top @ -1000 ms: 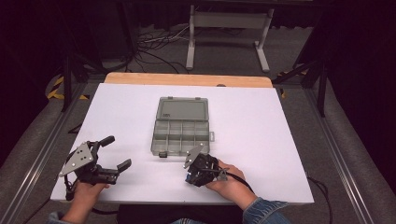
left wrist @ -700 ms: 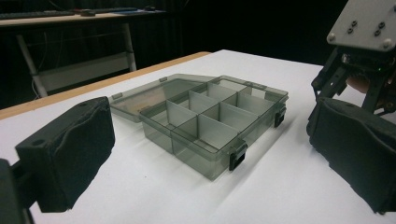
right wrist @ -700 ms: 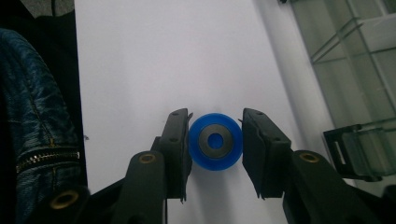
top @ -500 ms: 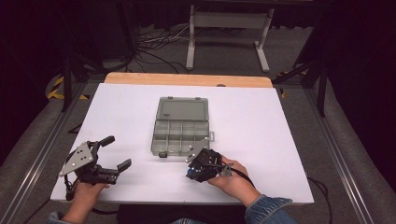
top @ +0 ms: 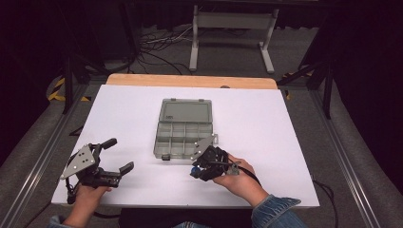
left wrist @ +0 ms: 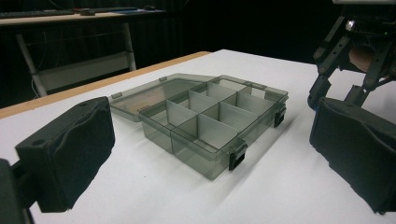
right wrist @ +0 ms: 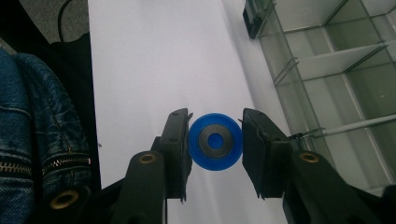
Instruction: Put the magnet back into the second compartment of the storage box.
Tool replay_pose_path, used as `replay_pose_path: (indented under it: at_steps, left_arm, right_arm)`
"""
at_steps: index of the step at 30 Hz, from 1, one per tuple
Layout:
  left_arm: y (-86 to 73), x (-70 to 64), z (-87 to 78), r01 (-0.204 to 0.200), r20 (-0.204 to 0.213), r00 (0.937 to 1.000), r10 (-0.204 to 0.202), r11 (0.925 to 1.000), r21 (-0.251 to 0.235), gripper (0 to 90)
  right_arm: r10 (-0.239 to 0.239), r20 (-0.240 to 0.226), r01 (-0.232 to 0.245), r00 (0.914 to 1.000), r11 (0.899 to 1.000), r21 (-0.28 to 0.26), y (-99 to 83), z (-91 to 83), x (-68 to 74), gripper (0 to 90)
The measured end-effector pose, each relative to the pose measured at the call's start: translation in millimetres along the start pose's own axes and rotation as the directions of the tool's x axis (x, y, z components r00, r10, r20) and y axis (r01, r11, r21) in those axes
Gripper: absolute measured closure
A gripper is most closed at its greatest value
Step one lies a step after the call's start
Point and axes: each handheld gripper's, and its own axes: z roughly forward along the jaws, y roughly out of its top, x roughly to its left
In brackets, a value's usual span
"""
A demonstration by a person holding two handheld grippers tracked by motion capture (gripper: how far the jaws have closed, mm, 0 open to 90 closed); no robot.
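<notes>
A smoky clear compartment box (top: 183, 128) lies open in the middle of the white table, its lid folded back on the far side. The box's compartments (left wrist: 210, 116) look empty. My right gripper (top: 196, 171) hovers just in front of the box's near right corner, shut on a small blue disc (top: 193, 168). The blue disc (right wrist: 215, 141) has a dark ring at its centre and sits squeezed between the right gripper's (right wrist: 215, 149) two pads. My left gripper (top: 119, 154) rests at the near left, open wide and holding nothing, and the left gripper (left wrist: 212, 154) points at the box.
The white table top (top: 266, 123) has a wooden strip (top: 190, 80) along its far edge. A metal stand and cables (top: 228, 33) are on the floor beyond. A denim sleeve (top: 280, 213) reaches in at the near right edge.
My right gripper has edged slightly toward the box's near right corner, still holding the blue disc. The left gripper has stayed put.
</notes>
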Motion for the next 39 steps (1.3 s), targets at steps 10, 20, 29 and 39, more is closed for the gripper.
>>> replay_pose_path:
  at_steps: [10, 20, 29, 39]
  left_arm:
    - [0.2, -0.1, -0.1, -0.002, -0.001, 1.0, 0.002, 1.0, 0.0, 0.8]
    - [0.0, 0.4, -0.1, -0.002, 0.0, 1.0, 0.002, 1.0, -0.001, 0.8]
    - [0.2, 0.9, 0.1, -0.003, 0.001, 1.0, 0.003, 1.0, -0.004, 0.8]
    - [0.2, 1.2, 0.5, -0.002, 0.006, 1.0, 0.002, 1.0, 0.002, 0.8]
  right_arm:
    - [0.004, 0.014, -0.003, 0.9999, 1.0, -0.026, 10.1, -13.5, -5.4, 63.3]
    - [0.015, 0.052, -0.012, 0.9985, 0.998, -0.061, 26.5, -25.5, -22.9, 63.3]
    - [0.042, 0.094, -0.035, 0.9947, 0.996, -0.078, 41.1, -26.3, -43.9, 63.3]
    - [0.081, 0.108, -0.07, 0.9909, 0.993, -0.099, 54.8, -24.1, -67.3, 63.3]
